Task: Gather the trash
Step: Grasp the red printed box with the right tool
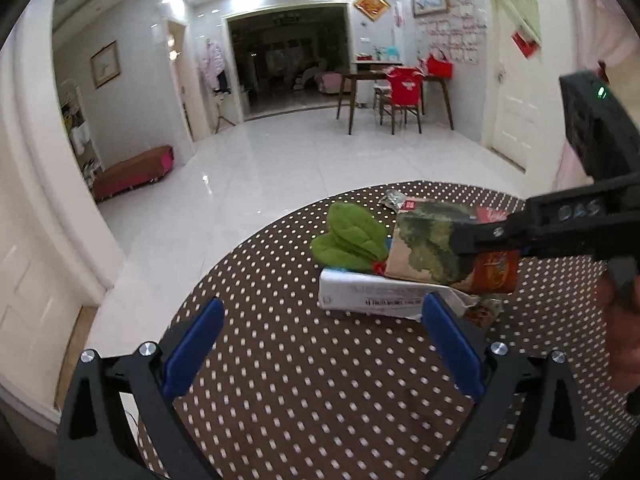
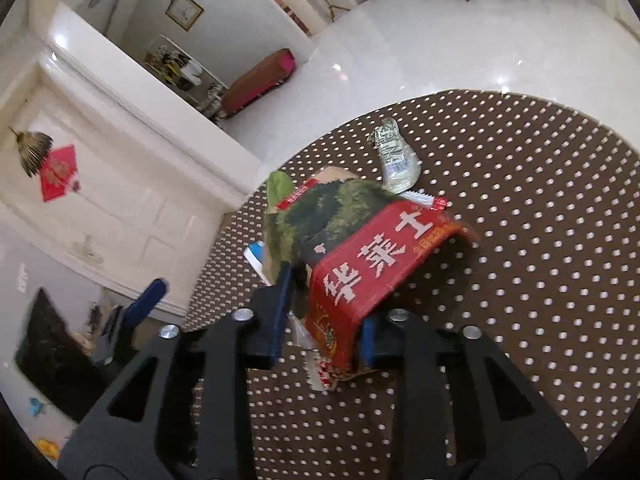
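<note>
With my right gripper (image 2: 320, 320) clamped on the bag (image 2: 360, 264) and my left gripper (image 1: 324, 344) wide, the bag's loose far end may drag the wrapper (image 2: 394, 156) off the tabletop (image 2: 540, 280).

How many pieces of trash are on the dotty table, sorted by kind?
Paper bags: 1, the red and green paper bag, between the right gripper's fingers
White boxes: 1, the flat white box
Green leaves: 1 bunch, the green leaves
Small wrappers: at least 2, the silvery wrapper and a crumpled wrapper
Total: at least 5
</note>
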Tool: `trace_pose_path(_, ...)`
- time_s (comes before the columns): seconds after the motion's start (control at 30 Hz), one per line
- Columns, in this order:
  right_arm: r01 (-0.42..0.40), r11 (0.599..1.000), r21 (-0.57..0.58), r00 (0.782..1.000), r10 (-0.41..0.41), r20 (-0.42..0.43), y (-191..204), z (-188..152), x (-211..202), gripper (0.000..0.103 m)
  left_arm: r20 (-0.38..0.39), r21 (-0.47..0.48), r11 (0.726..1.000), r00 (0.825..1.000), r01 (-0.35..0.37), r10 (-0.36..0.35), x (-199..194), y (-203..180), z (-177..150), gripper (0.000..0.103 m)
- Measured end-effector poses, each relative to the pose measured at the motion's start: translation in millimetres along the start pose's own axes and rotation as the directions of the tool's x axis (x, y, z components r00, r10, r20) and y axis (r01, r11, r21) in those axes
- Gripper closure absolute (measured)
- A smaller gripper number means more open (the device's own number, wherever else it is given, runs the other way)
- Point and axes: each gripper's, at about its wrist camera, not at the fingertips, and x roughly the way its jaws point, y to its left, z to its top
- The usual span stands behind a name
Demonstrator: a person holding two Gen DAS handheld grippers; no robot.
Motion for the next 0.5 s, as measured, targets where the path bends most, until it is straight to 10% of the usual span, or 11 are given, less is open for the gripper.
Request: trace_pose_path(0.5,0.004,0.999,-0.04,0.994,0.001,0.107,-21.3,4.3,-68.6,0.097,-0.027,0.399,0.904,0.988,0.15,-0.152,47.3,-29.2,11.3,0.006)
